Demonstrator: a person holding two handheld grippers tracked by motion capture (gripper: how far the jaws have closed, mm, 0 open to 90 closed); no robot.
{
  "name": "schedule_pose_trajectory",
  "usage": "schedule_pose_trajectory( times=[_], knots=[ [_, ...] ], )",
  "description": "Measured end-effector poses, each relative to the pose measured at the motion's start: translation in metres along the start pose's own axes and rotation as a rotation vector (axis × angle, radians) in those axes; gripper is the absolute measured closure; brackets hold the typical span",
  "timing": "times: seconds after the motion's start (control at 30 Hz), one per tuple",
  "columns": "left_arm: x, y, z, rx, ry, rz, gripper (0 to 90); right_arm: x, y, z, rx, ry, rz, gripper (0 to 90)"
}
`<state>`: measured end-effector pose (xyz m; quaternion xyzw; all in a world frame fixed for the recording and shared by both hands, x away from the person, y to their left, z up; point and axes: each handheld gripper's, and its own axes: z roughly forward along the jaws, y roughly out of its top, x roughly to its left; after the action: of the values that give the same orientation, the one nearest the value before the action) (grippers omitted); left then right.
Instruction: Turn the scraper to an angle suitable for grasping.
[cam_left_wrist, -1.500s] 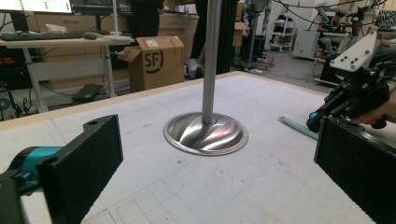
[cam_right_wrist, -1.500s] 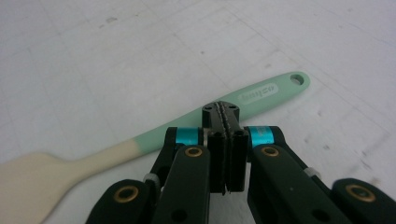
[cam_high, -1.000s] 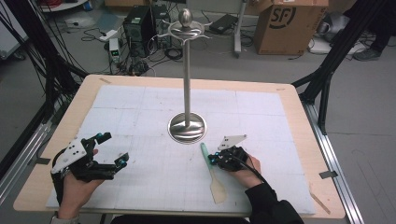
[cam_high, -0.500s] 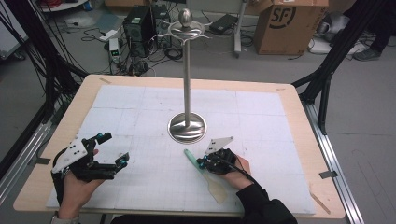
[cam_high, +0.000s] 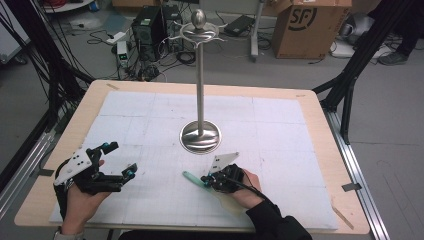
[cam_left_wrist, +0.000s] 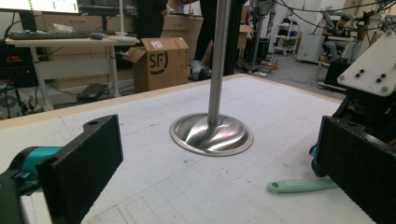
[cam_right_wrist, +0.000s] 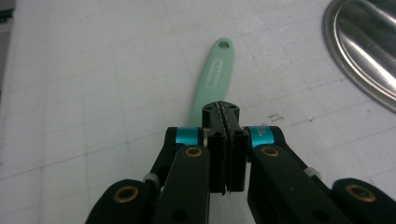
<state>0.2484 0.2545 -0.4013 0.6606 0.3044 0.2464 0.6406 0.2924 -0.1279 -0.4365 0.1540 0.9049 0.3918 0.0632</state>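
Since the earlier frames, your right gripper (cam_high: 204, 180) had carried the pale green plastic spatula with a hanging hole in its handle (cam_high: 191, 177) leftward across the white gridded table mat (cam_high: 280, 130), while your left gripper (cam_high: 120, 160) held its place near the front left corner. At this moment the spatula sat just in front of the domed base of the tall polished steel hanging stand (cam_high: 200, 136), near it but apart. The right gripper view showed that gripper's jaws drawn fully together over the spatula (cam_right_wrist: 211, 79), the green handle running out from beneath them to its hole end; whether the pads truly clamped the handle or merely lay on top of it, you could not confirm from that angle. Your left gripper stood wide open and held nothing. Risk noted: a thin, smooth handle pinched near one end could pivot or slip out if you lifted quickly toward the stand's top hooks (cam_high: 199, 34), and a swinging blade could knock the slim pole. The left gripper view showed the handle (cam_left_wrist: 301, 185) lying low against the mat, which the high view left unclear; the high view alone gave the hooks and both hands together.
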Motion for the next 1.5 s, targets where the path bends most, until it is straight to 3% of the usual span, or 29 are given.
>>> schedule_pose_trajectory(
  times=[0.13, 0.37, 0.67, 0.9, 1.5],
  knots=[
    [0.0, 0.0, 0.0, 0.005, 0.002, -0.001, 1.8, 0.009, -0.004, -0.009, -0.012, 0.023, -0.006, 90.0],
    [-0.003, 0.0, 0.002, 0.007, -0.005, 0.005, 1.7, 0.024, -0.018, -0.02, -0.012, 0.022, -0.003, 90.0],
    [-0.002, 0.0, 0.001, 0.006, 0.001, 0.001, 1.8, 0.033, -0.027, -0.02, 0.032, 0.032, -0.015, 90.0],
    [-0.002, 0.0, 0.002, 0.009, 0.002, 0.003, 1.7, 0.029, -0.029, -0.025, 0.048, 0.016, -0.015, 90.0],
    [-0.001, -0.001, 0.002, 0.011, 0.004, 0.002, 1.8, -0.002, -0.041, -0.039, 0.056, -0.055, 0.044, 90.0]
  ],
)
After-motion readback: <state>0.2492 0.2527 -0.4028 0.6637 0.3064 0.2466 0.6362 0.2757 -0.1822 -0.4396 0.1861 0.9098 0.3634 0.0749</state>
